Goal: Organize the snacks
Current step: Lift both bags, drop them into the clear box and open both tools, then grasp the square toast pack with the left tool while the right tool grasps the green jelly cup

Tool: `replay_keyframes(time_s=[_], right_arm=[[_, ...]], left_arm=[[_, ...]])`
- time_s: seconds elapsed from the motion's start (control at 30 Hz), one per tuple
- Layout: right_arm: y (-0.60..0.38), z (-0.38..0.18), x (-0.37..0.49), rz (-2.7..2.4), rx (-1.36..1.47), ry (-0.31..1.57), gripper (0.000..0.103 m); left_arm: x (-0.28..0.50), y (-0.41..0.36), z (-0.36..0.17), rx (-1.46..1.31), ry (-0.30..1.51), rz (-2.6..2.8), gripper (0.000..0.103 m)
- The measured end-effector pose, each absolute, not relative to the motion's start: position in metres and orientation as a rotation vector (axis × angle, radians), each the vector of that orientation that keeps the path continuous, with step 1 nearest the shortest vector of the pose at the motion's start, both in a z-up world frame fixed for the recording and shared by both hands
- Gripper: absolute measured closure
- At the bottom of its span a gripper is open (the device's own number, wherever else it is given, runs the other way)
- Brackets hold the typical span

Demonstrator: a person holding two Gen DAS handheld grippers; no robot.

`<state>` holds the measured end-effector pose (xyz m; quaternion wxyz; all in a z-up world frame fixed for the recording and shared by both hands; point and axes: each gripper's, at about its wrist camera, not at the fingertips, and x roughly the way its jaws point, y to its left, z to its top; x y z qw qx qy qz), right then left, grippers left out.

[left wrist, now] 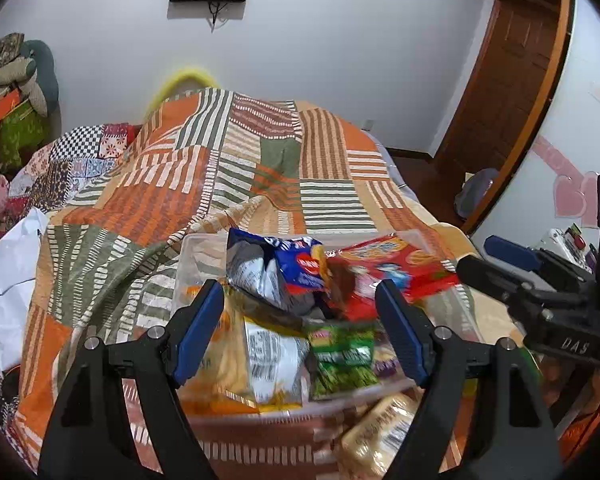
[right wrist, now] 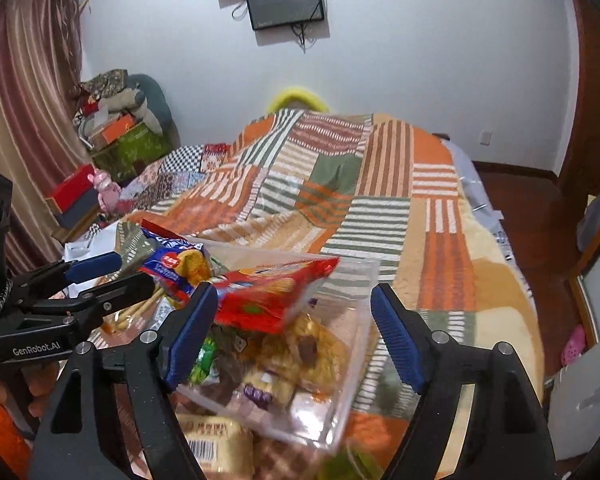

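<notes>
"das" is printed on the right gripper (left wrist: 476, 256) and "genrobot.ai" on the left gripper (right wrist: 112, 270). a clear plastic box (right wrist: 356, 344) of snack packets sits on the striped blanket (left wrist: 228, 168), under both grippers, jaws spread wide and holding nothing. a red biscuit packet (right wrist: 272, 296) lies on top; a gold packet (left wrist: 380, 432) lies outside, just beside the box.

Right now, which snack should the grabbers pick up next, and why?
Probably the gold packet: it lies on the blanket outside the clear box, just below it, while the other snacks are already piled inside. Both the left gripper and right gripper are open and empty, so either could lower onto it.
</notes>
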<state>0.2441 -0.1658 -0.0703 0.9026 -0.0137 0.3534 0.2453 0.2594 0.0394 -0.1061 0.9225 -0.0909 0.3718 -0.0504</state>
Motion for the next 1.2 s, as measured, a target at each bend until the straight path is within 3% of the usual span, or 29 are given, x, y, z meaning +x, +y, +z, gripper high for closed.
replay_keyframes(time_s=[0.43,1.03,1.2], right_arm=[[-0.215,-0.067,0.198,0.439,-0.049,0.697,0.02],[-0.227,-0.144,0.183,0.465,-0.017,0.893,0.02],[-0.225,-0.156,0.19,0.453,-0.022,0.911,0.02]], left_arm=[[0.207,0.018,-0.12,-0.207,0.824,-0.151,0.024],[0.207,-0.036,-0.189,-0.194,1.018,-0.213,0.024],[0.214,-0.042,-0.198,-0.22,1.022,-0.232,0.018]])
